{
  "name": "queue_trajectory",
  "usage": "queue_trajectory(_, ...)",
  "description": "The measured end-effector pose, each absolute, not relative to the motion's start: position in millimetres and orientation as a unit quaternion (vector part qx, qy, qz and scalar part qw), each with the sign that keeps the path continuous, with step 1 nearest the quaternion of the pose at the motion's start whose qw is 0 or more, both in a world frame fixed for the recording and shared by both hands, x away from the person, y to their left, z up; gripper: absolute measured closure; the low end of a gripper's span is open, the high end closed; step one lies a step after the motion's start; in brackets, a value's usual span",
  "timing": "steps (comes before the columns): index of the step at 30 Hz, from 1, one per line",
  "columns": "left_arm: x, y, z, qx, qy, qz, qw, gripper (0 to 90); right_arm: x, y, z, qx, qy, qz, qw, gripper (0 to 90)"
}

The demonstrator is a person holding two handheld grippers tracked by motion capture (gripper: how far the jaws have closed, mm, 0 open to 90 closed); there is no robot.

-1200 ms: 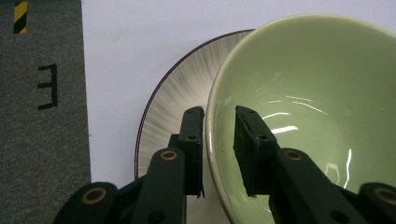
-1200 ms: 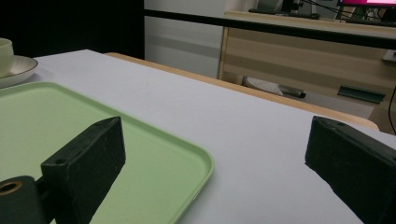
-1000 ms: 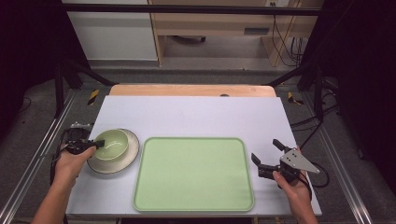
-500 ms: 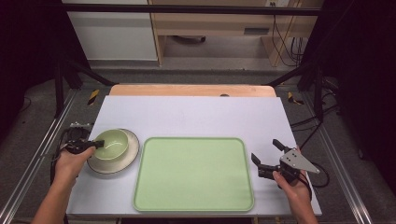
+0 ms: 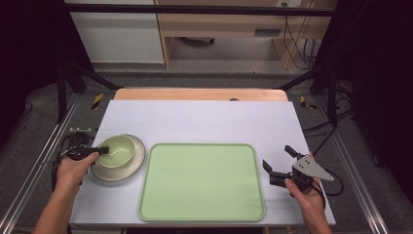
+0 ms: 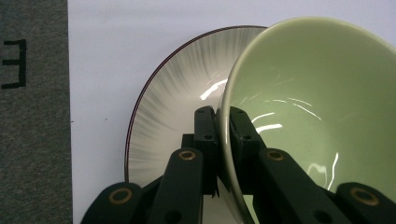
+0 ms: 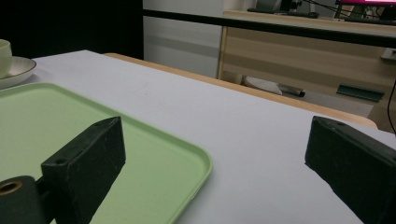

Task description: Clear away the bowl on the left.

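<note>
The left gripper [image 6: 223, 123] pinches the rim of the bowl [image 5: 117, 150] sitting on the plate [image 5: 137, 163], left of the tray [image 5: 202, 183]. The right gripper [image 5: 278, 160] waits, jaws spread. Next, likely: lift the bowl clear without dragging the plate.

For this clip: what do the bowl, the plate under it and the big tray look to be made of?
Bowl: probably glazed ceramic; pale green, glossy, with sharp light streaks inside and a thick rim.
Plate: likely glazed ceramic too; off-white, with fine grey radial streaks, a thin dark edge line and a bright glint.
Tray: probably plastic, though melamine is possible; even matt light green, rounded corners, low moulded lip, no reflections.
</note>
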State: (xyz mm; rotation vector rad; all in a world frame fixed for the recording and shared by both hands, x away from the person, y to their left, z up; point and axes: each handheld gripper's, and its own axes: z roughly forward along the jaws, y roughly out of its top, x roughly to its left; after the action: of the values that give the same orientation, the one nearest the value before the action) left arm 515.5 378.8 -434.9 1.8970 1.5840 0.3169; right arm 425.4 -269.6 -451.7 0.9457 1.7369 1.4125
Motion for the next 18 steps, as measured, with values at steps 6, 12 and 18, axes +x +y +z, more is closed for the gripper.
queue_trajectory(6,514.9,379.0,-432.7,0.725,0.599,0.120,0.319,83.7,425.5,-269.7,-451.7,0.365,0.670,0.544,0.349,5.4)
queue_trajectory(12,513.7,380.8,-431.1,0.723,0.596,0.122,0.328,83.5,425.5,-269.4,-451.9,0.366,0.670,0.544,0.348,5.4)
queue_trajectory(18,512.8,381.8,-430.5,0.723,0.593,0.121,0.331,83.4,425.8,-269.3,-452.2,0.366,0.670,0.544,0.348,5.3)
